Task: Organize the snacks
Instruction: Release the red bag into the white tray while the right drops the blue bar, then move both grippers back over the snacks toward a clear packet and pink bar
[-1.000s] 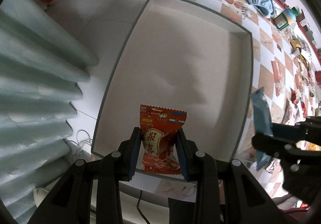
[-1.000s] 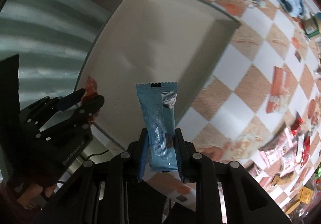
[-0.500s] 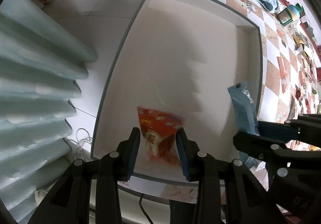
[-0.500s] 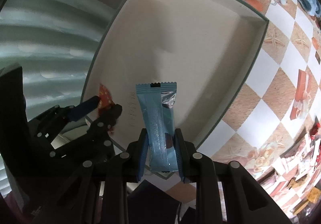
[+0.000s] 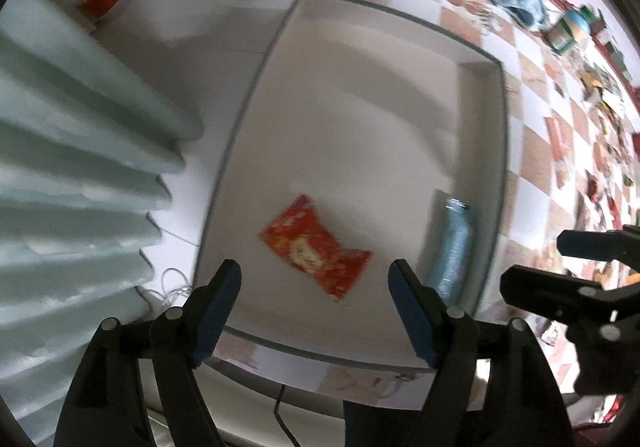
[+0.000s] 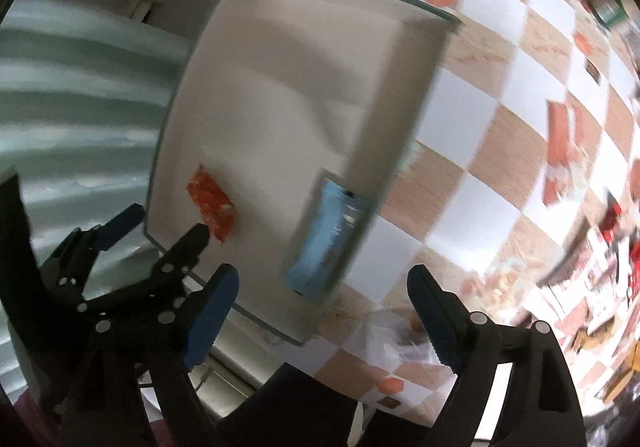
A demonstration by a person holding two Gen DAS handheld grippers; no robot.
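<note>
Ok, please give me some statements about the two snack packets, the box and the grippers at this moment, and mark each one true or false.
1. The red snack packet lies inside the white box. True.
2. The left gripper is shut on the red packet. False: its jaws stand wide open, with the packet lying beyond them.
3. The blue snack packet lies on the checkered tablecloth outside the box. False: it is in the box, against the wall nearest the tablecloth.
4. The right gripper is open and holds nothing. True.
5. The two packets touch each other. False: bare box floor lies between them.
</note>
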